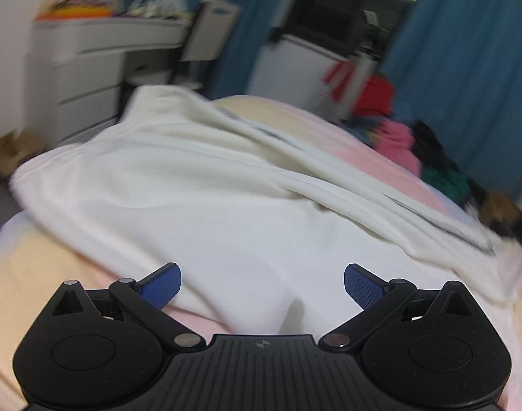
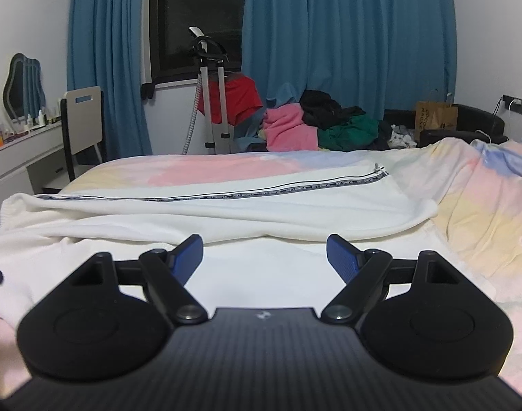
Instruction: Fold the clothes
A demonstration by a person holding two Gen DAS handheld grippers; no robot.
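— While both tools hang empty over the bed (image 2: 199,167), where would you take hold of that white garment (image 2: 226,205)?

— It lies spread across the pastel bedspread, one panel folded over along a zip tape (image 2: 261,193) with dark lettering. The left gripper (image 1: 262,286) has its blue pads wide apart above plain cloth, nothing between them; the right gripper (image 2: 264,257) is just as wide, also empty.

— So pinch the near edge?

— I'd say so: catch a hem or thick rolled edge rather than the flat middle, both sides level, so the fold lands straight.

— How will it handle?

— It looks like soft, heavy knit, ribbed at the left end. Likely to sag and drag, so lift it clear before carrying it over. The left view is blurred, so finer detail there I can't tell.
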